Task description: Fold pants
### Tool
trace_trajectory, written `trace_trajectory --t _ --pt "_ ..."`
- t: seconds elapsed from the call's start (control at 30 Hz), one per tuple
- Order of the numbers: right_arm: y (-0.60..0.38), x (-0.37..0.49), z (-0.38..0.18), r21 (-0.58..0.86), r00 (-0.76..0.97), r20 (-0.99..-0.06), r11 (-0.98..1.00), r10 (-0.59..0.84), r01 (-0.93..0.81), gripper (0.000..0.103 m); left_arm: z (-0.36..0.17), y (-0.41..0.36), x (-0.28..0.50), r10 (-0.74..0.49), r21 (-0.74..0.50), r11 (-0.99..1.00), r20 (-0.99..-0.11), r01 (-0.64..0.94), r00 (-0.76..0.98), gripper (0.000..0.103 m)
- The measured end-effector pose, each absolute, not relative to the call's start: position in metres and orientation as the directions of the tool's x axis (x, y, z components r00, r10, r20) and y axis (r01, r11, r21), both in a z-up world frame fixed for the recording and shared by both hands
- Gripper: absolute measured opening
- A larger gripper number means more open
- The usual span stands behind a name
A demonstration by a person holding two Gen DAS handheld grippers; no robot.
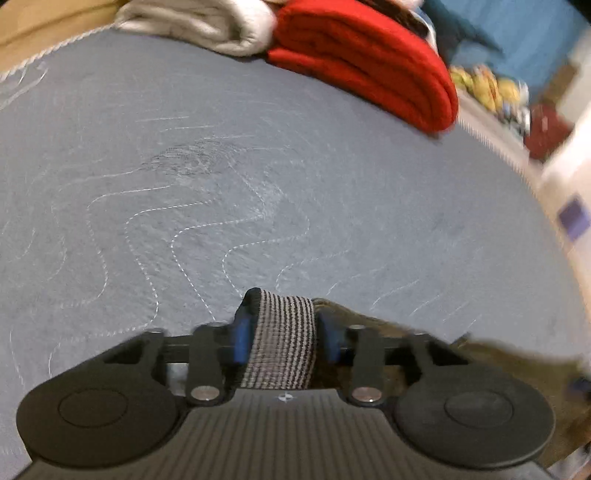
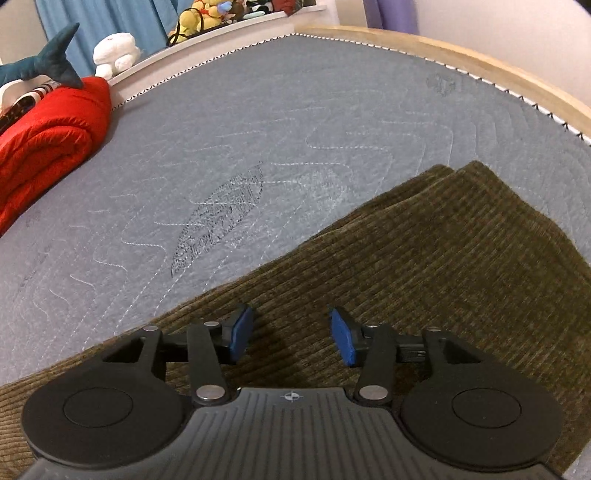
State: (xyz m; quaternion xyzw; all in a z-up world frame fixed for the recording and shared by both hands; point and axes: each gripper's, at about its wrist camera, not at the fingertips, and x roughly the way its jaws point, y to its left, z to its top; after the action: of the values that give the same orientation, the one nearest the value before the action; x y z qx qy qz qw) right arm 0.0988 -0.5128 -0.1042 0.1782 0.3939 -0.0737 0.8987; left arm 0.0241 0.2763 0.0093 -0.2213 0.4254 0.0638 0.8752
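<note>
The pants are olive-brown corduroy [image 2: 424,258] and lie folded lengthwise on the grey quilted mattress [image 2: 258,129], running from the lower left to the right of the right wrist view. My right gripper [image 2: 291,338] is open and empty, just above the pants near their edge. My left gripper [image 1: 280,332] is shut on the pants' striped grey-and-black elastic waistband [image 1: 282,339] and holds it above the mattress [image 1: 258,166]. Olive fabric [image 1: 480,354] trails off to the right behind the left gripper.
A folded red blanket [image 1: 369,62] [image 2: 44,147] and a folded grey one [image 1: 207,26] lie at the mattress's far side. Plush toys [image 2: 114,51] line a white ledge. A wooden bed frame [image 2: 480,62] borders the far right edge.
</note>
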Motion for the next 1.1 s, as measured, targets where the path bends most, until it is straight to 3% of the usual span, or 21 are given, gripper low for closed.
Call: trace_trajectory --t 0.1,0.17,0.27,0.3,0.37,0.43,0.5,0.57,0.63,0.67,0.7,0.77,0.87,0.97,1.1 --pt "-0.511 0.101 -0.105 0.252 0.676 -0.737 0.927 -0.001 0.276 0.051 0.046 0.285 -0.004 -0.035 -0.354 0.881 -0.709 -0.313 0.704 0.02" --pt "-0.51 0.103 -0.106 0.246 0.675 -0.738 0.929 -0.007 0.278 0.051 0.042 0.296 -0.017 0.023 -0.33 0.865 -0.727 -0.379 0.686 0.021" --pt "-0.51 0.106 -0.108 0.249 0.674 -0.739 0.927 -0.005 0.28 0.051 0.0 0.307 -0.009 0.008 -0.28 0.837 -0.853 -0.47 0.522 0.033" --pt "-0.511 0.108 -0.109 0.247 0.674 -0.739 0.928 -0.005 0.279 0.051 -0.005 0.304 -0.006 0.029 -0.233 0.854 -0.871 -0.464 0.491 0.043" --pt "-0.51 0.106 -0.109 0.242 0.674 -0.738 0.93 -0.009 0.277 0.051 0.015 0.296 -0.009 0.095 -0.204 0.863 -0.833 -0.462 0.546 0.043" --pt "-0.511 0.106 -0.108 0.249 0.675 -0.738 0.927 -0.006 0.281 0.051 0.044 0.277 -0.016 0.135 -0.179 0.904 -0.74 -0.387 0.659 0.045" --pt "-0.514 0.104 -0.108 0.26 0.677 -0.736 0.923 -0.001 0.284 0.051 0.056 0.255 -0.017 0.076 -0.178 0.947 -0.686 -0.268 0.724 0.045" --pt "-0.517 0.102 -0.107 0.258 0.68 -0.733 0.921 -0.01 0.293 0.052 0.048 0.239 -0.009 -0.013 -0.191 0.967 -0.699 -0.169 0.715 0.045" --pt "-0.523 0.098 -0.104 0.266 0.689 -0.724 0.91 -0.029 0.318 0.053 0.023 0.229 0.004 -0.023 -0.131 0.984 -0.77 -0.121 0.638 0.045" --pt "-0.527 0.096 -0.102 0.273 0.695 -0.718 0.903 -0.038 0.331 0.053 -0.002 0.23 0.014 0.029 -0.06 0.988 -0.836 -0.144 0.548 0.039" --pt "-0.533 0.093 -0.099 0.282 0.703 -0.709 0.895 -0.048 0.345 0.053 -0.019 0.233 0.02 0.06 -0.023 0.987 -0.867 -0.16 0.494 0.023" --pt "-0.548 0.087 -0.095 0.289 0.717 -0.692 0.877 -0.084 0.383 0.054 -0.032 0.238 0.025 0.093 0.013 0.984 -0.884 -0.175 0.459 0.013" --pt "-0.579 0.076 -0.096 0.294 0.702 -0.695 0.83 -0.156 0.475 0.054 -0.01 0.216 0.026 0.15 0.059 0.98 -0.851 -0.192 0.503 0.018" --pt "-0.62 0.057 -0.101 0.318 0.669 -0.707 0.744 -0.227 0.588 0.054 0.017 0.173 0.025 0.046 0.017 0.999 -0.769 -0.051 0.638 0.025" --pt "-0.667 0.03 -0.111 0.372 0.663 -0.704 0.664 -0.253 0.648 0.052 0.016 0.135 0.026 -0.158 -0.083 0.986 -0.752 0.146 0.64 0.032"
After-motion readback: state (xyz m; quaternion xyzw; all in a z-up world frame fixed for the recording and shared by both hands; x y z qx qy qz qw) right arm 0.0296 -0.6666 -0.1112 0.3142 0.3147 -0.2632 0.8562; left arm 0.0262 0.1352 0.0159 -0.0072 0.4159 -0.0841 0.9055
